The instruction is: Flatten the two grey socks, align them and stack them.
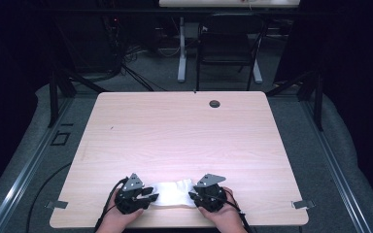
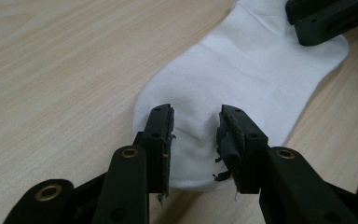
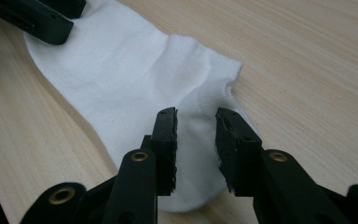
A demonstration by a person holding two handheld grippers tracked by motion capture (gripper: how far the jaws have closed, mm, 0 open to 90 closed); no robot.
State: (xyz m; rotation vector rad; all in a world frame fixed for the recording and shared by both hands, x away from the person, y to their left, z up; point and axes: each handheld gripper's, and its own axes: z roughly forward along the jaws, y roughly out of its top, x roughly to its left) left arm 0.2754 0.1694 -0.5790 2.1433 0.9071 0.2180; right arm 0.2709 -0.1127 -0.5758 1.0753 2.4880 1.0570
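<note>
Pale wood-grain worktop [image 1: 175, 131] stretches ahead of me, with a dark chair [image 1: 228, 46] beyond its far edge at twelve o'clock. Near the front edge, at six o'clock, a white sock [image 1: 174, 193] lies flat between my two hands. My left gripper [image 1: 148, 198] sits at the sock's nine o'clock end, its fingers [image 2: 161, 135] spread apart over the fabric and not pinching it. My right gripper [image 1: 193, 196] sits at the three o'clock end, fingers [image 3: 168, 135] likewise spread, the cloth lying loose between them.
</note>
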